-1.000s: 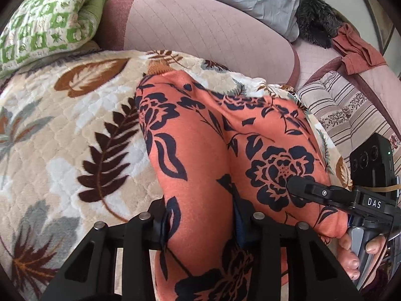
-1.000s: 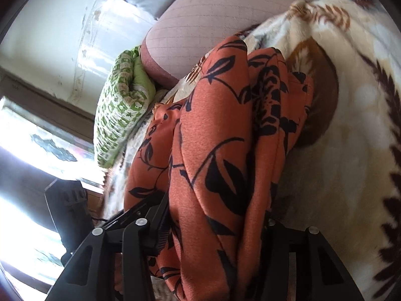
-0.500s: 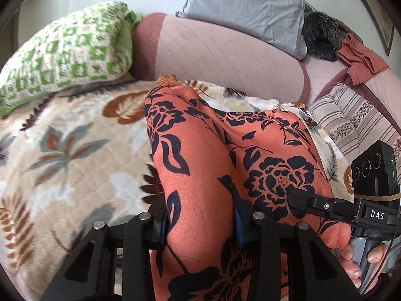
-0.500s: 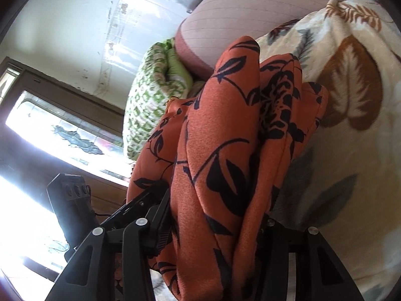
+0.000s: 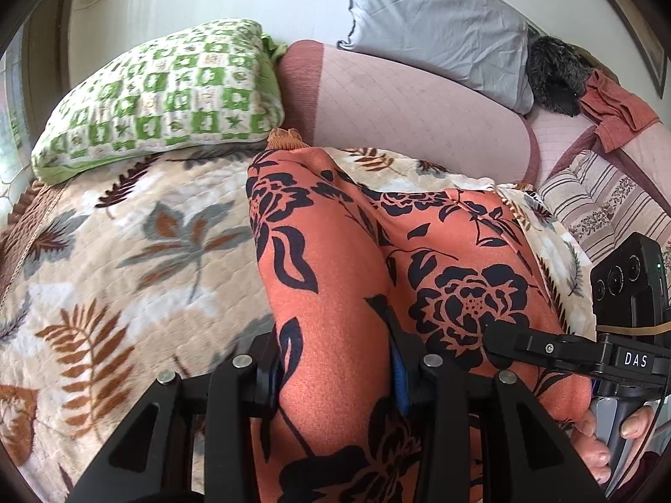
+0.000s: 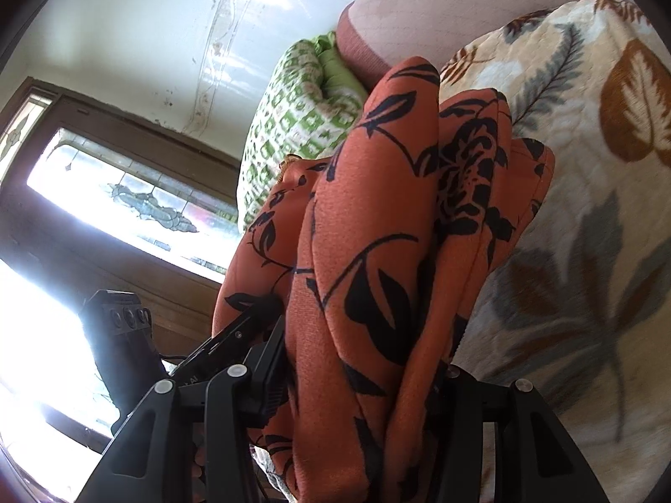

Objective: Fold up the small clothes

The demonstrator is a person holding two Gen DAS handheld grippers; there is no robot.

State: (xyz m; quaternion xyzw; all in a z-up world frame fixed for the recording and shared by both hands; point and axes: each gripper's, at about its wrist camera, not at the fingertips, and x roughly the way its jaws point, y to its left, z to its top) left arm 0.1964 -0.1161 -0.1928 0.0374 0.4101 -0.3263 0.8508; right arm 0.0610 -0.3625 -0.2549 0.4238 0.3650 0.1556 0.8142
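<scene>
An orange garment with a black flower print (image 5: 356,276) hangs doubled over between my two grippers above a leaf-patterned blanket (image 5: 126,251). My left gripper (image 5: 335,373) is shut on one bunched end of it. My right gripper (image 6: 360,381) is shut on the other end, where the garment (image 6: 398,230) shows as several stacked folds. The right gripper also shows in the left wrist view (image 5: 545,348), clamped on the cloth's right edge. The fingertips are hidden by fabric.
A green checked pillow (image 5: 167,88) lies at the back left. A pink bolster (image 5: 419,113), a grey pillow (image 5: 440,21), a dark furry item (image 5: 553,75) and a rust cloth (image 5: 616,109) lie behind. A striped cushion (image 5: 599,205) sits at the right. A window (image 6: 126,205) is on the left.
Both grippers have lifted the garment up and back from the blanket. More of the pillows and wall now shows, and the cloth hangs freer. Both grips are unchanged.
</scene>
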